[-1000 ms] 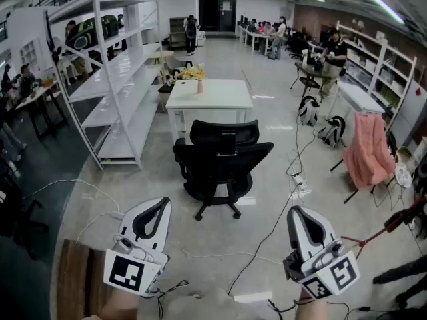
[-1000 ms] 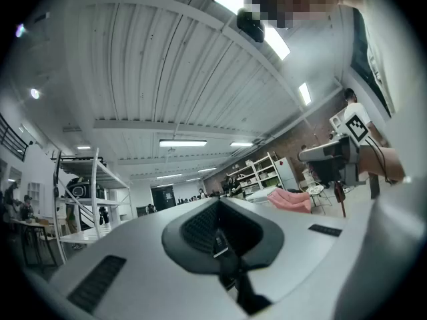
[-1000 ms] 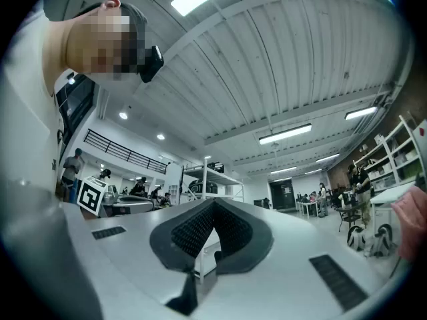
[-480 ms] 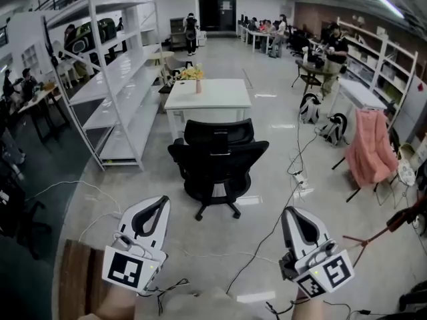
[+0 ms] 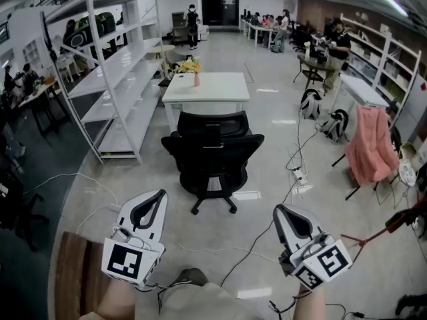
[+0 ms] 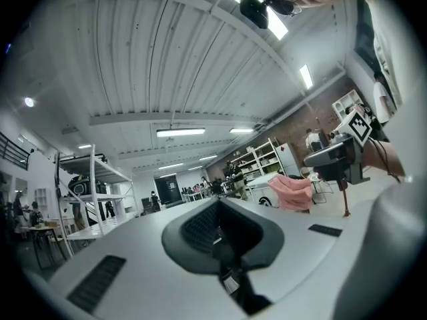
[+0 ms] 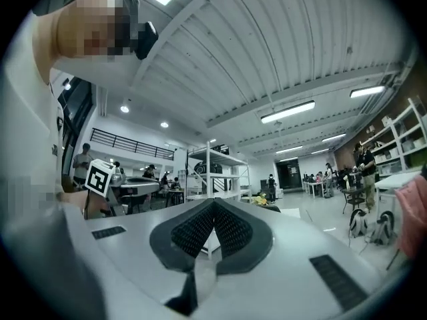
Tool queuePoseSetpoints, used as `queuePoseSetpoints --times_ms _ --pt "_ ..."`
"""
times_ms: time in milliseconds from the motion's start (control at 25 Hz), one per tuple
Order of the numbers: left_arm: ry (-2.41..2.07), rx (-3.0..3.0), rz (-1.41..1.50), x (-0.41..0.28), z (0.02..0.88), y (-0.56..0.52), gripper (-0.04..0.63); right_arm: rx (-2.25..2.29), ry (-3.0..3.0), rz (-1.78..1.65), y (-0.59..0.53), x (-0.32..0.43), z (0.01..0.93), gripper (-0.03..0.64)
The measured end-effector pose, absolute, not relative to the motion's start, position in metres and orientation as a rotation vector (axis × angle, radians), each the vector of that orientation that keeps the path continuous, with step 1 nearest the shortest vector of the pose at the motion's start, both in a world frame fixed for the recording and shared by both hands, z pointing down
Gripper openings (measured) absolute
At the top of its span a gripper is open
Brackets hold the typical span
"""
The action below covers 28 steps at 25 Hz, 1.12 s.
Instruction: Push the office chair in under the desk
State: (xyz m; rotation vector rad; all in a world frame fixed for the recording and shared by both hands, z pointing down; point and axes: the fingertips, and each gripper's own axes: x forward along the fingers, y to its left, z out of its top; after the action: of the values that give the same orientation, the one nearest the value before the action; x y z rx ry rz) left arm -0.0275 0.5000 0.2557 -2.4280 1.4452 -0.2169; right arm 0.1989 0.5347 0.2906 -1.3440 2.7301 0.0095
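A black office chair (image 5: pixel 211 153) stands on the grey floor with its back toward me, just in front of a white desk (image 5: pixel 207 89). My left gripper (image 5: pixel 152 202) is at the lower left of the head view, shut and empty, well short of the chair. My right gripper (image 5: pixel 287 215) is at the lower right, also shut with nothing in it. Both point forward toward the chair. In the left gripper view the shut jaws (image 6: pixel 217 222) aim up at the ceiling; in the right gripper view the pads (image 7: pixel 212 220) meet with nothing between.
White shelving (image 5: pixel 113 65) runs along the left. Cables (image 5: pixel 260 245) trail over the floor between me and the chair. A rack with pink cloth (image 5: pixel 369 149) stands at right, bags (image 5: pixel 309 105) behind it. A yellow flower pot (image 5: pixel 190 65) sits by the desk. People work at the far desks.
The chair and desk lie slightly higher and further left in the head view as I have stepped closer. Both grippers have stayed shut and shifted a little.
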Motion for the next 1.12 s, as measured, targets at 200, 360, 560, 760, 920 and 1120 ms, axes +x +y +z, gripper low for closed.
queuePoseSetpoints --times_ms 200,360,560,760,920,1120 --pt "1.480 -2.400 -0.264 -0.034 0.263 0.475 0.018 -1.379 2.849 0.067 0.498 0.205 0.300 0.061" --pt "1.458 -2.420 -0.340 -0.034 0.291 0.450 0.128 -1.376 2.972 0.137 0.471 0.204 0.320 0.132" --pt "1.393 -2.400 -0.443 -0.036 0.308 0.406 0.155 -1.419 3.051 0.191 0.425 0.200 0.328 0.157" --pt "1.370 -2.352 -0.454 -0.037 0.317 0.348 0.157 -1.399 3.200 0.197 0.372 0.193 0.353 0.161" --pt "1.331 -2.400 -0.539 -0.040 0.338 0.300 0.161 -1.447 3.265 0.150 0.328 0.191 0.373 0.173" --pt "1.233 -2.419 -0.715 -0.042 0.376 0.240 0.169 -1.537 3.214 0.101 0.263 0.198 0.391 0.179"
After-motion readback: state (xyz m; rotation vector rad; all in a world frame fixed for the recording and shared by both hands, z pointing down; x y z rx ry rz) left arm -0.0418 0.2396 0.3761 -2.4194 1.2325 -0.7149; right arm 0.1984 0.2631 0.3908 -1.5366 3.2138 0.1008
